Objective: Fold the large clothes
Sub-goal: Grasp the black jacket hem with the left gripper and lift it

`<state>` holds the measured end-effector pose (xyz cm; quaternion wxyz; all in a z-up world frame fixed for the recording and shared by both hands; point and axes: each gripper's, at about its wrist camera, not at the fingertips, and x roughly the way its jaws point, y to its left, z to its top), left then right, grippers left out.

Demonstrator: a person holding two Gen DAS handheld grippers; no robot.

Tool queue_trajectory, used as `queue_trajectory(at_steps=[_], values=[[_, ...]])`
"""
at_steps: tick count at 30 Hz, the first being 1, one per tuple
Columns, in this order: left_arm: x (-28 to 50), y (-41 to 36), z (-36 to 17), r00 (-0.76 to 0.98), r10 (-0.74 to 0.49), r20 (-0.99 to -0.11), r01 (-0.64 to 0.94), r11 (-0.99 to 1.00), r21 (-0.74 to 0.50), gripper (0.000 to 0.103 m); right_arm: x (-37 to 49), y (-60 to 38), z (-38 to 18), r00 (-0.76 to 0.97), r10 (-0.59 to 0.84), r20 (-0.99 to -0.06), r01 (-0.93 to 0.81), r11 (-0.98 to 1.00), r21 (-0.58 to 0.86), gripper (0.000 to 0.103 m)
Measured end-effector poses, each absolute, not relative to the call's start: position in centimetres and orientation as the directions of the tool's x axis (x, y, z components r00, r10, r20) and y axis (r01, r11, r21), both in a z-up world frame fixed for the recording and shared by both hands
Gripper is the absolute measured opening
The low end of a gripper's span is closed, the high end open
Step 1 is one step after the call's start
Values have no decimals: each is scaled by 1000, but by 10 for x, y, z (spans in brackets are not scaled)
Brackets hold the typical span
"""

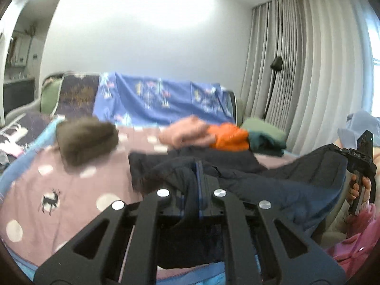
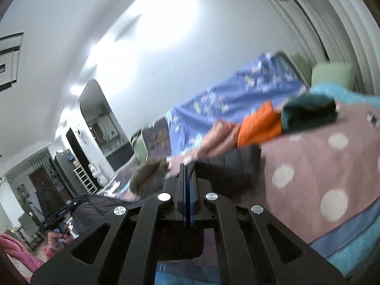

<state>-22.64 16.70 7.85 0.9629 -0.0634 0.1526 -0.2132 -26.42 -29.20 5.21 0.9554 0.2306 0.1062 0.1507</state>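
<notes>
We have both grippers clamped on the dark navy padded jacket [image 1: 273, 185]: left gripper [image 1: 199, 166] pinching a fold of it, right gripper [image 2: 187, 171] nipping its edge. The jacket hangs between us above the dotted pink bedspread [image 1: 71, 190]. Risk: thin pinch slips, or the trailing hem drags the folded clothes pile [image 1: 213, 135].

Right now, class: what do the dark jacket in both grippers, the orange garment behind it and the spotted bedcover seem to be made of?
Dark navy jacket: probably padded synthetic shell, matt, with stitched quilt lines; pinched in the left gripper and right gripper.
Orange garment: likely puffy nylon, slightly shiny, quilted.
Pink spotted bedcover: seemingly soft woven cotton, matt, printed dots and a deer.
</notes>
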Motion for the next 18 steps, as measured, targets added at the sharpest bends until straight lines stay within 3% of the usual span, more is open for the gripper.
queue_trajectory(at_steps=[5,18], values=[[-212,166,86,876,-411,-252,377,910,-173,8,-242,-295,60,955,267,-128,-188,881,434,2],[-59,149,48,862,-276,-425,244,961,-130,12,-81,-297,20,945,101,-312,22,929,370,2]])
